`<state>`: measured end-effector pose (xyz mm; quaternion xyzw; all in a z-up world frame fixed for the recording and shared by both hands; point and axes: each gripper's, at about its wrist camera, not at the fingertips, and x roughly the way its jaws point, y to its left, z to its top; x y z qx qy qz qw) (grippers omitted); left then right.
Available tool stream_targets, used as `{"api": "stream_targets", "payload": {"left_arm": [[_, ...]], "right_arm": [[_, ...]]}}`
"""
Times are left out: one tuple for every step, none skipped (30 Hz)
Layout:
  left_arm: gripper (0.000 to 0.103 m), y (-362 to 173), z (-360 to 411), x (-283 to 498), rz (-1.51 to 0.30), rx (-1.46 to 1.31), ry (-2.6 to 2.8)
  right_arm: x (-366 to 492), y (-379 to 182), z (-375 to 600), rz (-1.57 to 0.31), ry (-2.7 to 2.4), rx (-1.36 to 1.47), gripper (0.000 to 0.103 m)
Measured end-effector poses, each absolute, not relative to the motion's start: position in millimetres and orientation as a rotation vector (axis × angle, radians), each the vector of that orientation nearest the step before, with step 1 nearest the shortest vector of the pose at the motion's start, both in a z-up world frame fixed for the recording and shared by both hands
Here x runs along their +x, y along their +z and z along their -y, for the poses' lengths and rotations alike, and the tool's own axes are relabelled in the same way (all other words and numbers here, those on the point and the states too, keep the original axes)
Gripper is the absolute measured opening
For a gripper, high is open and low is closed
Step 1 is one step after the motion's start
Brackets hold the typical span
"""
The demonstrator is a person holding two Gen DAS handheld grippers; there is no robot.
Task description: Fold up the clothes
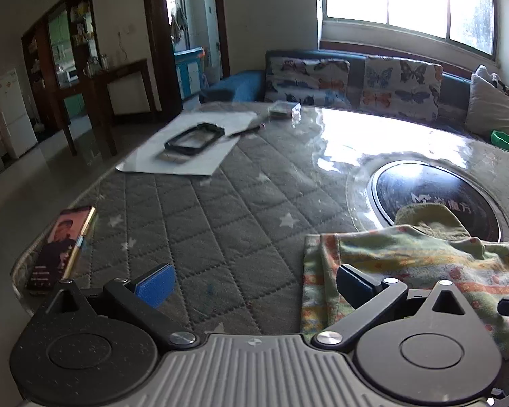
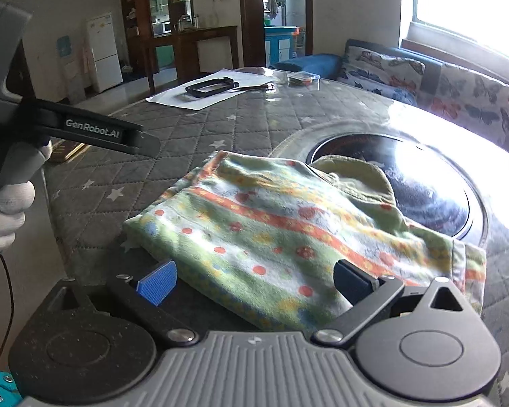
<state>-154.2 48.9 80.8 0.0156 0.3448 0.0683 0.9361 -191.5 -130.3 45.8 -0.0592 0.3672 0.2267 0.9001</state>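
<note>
A folded green garment with orange stripes and red dots (image 2: 281,237) lies on the grey quilted table (image 2: 186,142), its far end over a round black plate. In the left wrist view the garment (image 1: 407,264) is at the lower right. My left gripper (image 1: 254,285) is open and empty, above the table at the garment's left edge; its right finger (image 1: 356,288) stands over the cloth. My right gripper (image 2: 254,285) is open and empty, just above the garment's near edge. The left gripper's body (image 2: 95,129) shows at the left of the right wrist view, held by a gloved hand.
A round black inset plate (image 1: 434,196) sits in the table under clear film. A phone (image 1: 61,247) with a pen lies at the table's left edge. A white sheet with a black frame (image 1: 193,142) lies at the far side. A sofa with butterfly cushions (image 1: 400,84) stands behind.
</note>
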Motion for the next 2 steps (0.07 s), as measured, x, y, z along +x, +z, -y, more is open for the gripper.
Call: {"api": "stream_targets", "payload": {"left_arm": [[0.103, 81.0, -48.6, -154.3, -0.705, 0.032, 0.142], [0.103, 80.9, -48.5, -153.4, -0.714, 0.030, 0.136]], "right_arm": [[-191.2, 45.4, 130.7, -0.760, 0.468, -0.121, 0.101], [-190.5, 44.8, 130.6, -0.760, 0.467, -0.120, 0.102]]}}
